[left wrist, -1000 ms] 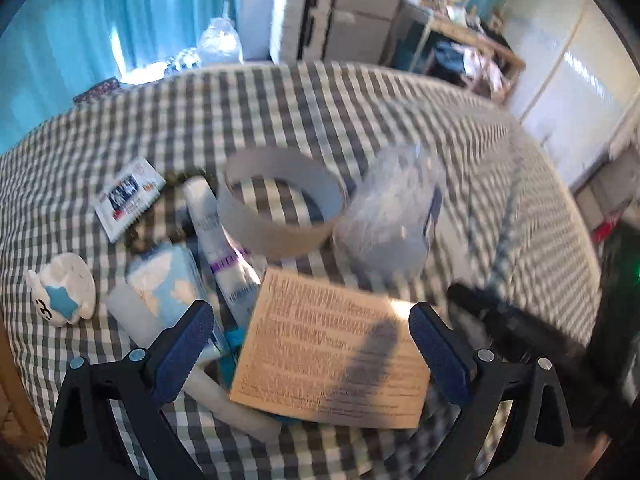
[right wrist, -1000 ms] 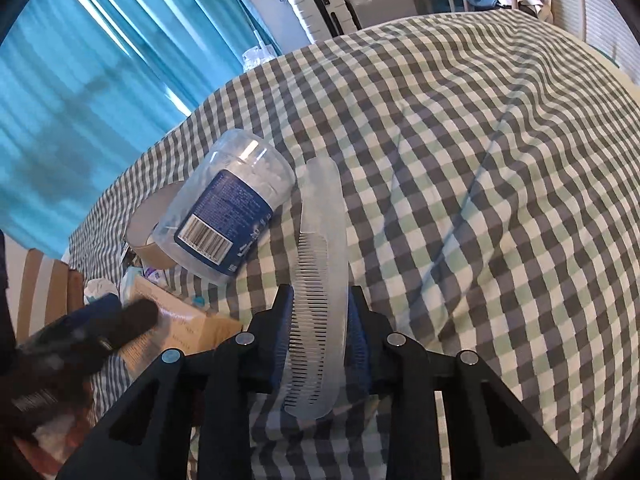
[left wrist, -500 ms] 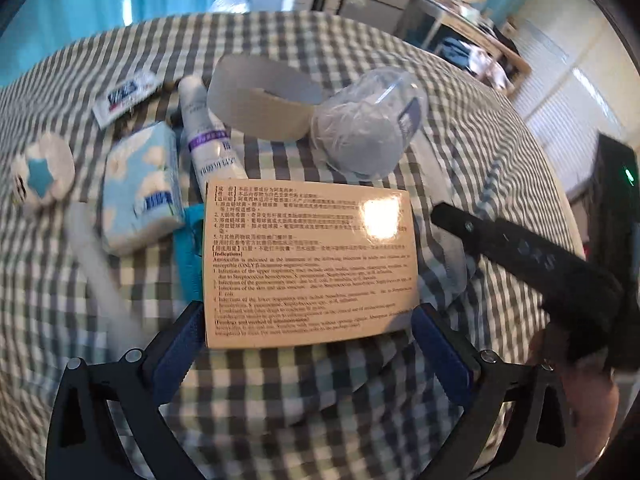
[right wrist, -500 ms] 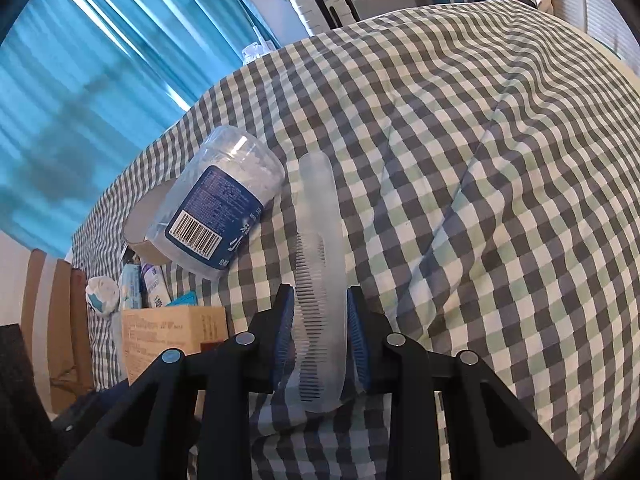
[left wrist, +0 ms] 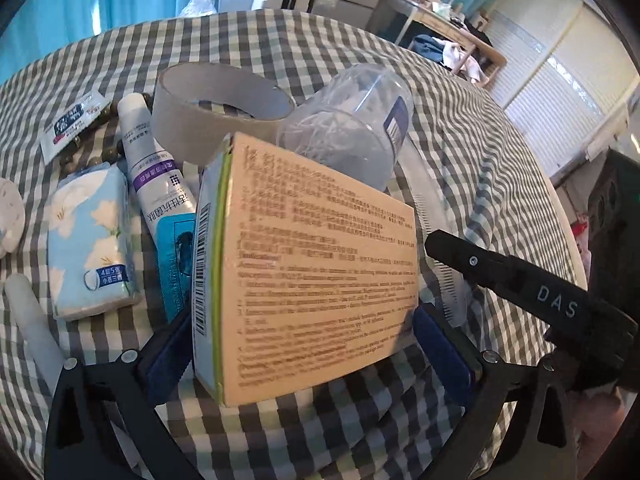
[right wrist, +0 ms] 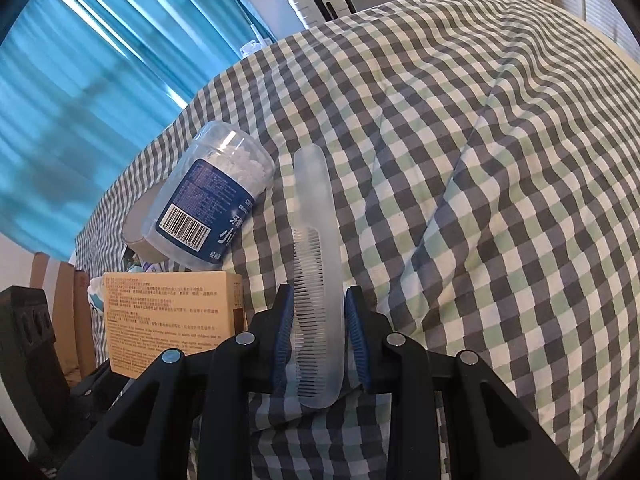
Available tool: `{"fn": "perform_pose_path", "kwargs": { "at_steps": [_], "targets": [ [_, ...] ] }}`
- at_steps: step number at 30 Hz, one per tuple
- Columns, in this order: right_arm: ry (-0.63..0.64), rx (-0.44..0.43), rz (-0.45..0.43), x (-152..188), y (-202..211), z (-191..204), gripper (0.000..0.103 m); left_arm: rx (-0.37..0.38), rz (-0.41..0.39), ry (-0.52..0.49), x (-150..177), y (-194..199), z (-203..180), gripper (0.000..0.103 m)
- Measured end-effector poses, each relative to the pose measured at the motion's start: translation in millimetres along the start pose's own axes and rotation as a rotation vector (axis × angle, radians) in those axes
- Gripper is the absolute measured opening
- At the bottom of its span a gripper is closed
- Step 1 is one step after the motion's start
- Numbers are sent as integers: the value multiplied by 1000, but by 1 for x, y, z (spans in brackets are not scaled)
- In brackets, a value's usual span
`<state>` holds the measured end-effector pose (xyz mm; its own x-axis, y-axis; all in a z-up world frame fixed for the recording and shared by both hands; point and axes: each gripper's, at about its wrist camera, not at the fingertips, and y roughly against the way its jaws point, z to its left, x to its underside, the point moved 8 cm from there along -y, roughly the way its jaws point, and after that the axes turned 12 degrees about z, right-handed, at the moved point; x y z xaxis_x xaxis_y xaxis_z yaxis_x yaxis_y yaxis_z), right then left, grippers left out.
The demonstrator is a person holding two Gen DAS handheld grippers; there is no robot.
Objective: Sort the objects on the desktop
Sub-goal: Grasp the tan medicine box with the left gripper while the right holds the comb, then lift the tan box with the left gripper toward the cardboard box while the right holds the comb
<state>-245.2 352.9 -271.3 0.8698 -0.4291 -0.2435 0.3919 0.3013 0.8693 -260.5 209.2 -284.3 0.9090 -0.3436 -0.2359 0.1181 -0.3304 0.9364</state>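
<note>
Checked tabletop [left wrist: 280, 40] under a clutter. Tan medicine box [left wrist: 320, 280], flat a moment ago, now tilted up, clamped in left hand-held gripper [left wrist: 304, 344]: pickup begun. Clear comb [right wrist: 316, 280], still on cloth, pinched by right hand-held gripper [right wrist: 320, 336].

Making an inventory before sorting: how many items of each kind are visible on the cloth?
Box: 1
Comb: 1
Swab jar: 1
Tape roll: 1
Tube: 1
Tissue pack: 1
Sachet: 1
Blister pack: 1
Total: 8
</note>
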Motion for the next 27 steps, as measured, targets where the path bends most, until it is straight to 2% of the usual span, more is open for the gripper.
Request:
{"fn": "perform_pose_path", "kwargs": {
  "at_steps": [1, 3, 5, 9, 11, 13, 16, 19, 21, 23, 27],
  "targets": [
    [2, 1, 0, 0, 0, 0, 27, 6, -4, -7, 0, 3, -1, 95],
    [3, 2, 0, 0, 3, -4, 27, 35, -35, -8, -2, 14, -3, 73],
    [6, 7, -2, 1, 6, -6, 27, 84, -62, -8, -4, 26, -4, 60],
    [32, 40, -8, 2, 4, 2, 25, 121, -89, -37, -4, 45, -12, 43],
    [39, 47, -9, 1, 3, 5, 25, 106, -114, -79, -6, 52, -22, 38],
    [36, 54, -13, 1, 4, 4, 25, 54, -117, -136, -8, 56, -32, 37],
    [45, 85, -15, 1, 5, 6, 25, 23, -110, -208, -14, 51, -48, 36],
    [39, 90, -15, 0, 5, 4, 25, -1, -71, -200, -26, 29, -53, 33],
    [32, 91, -13, 0, 4, 2, 25, 54, -72, -171, -34, 22, -54, 30],
    [35, 86, -13, 0, 4, 2, 24, 70, -71, -143, -36, 23, -52, 30],
    [64, 111, -13, 3, 12, -6, 24, 3, -88, -151, -32, 38, -48, 30]
  ]
}}
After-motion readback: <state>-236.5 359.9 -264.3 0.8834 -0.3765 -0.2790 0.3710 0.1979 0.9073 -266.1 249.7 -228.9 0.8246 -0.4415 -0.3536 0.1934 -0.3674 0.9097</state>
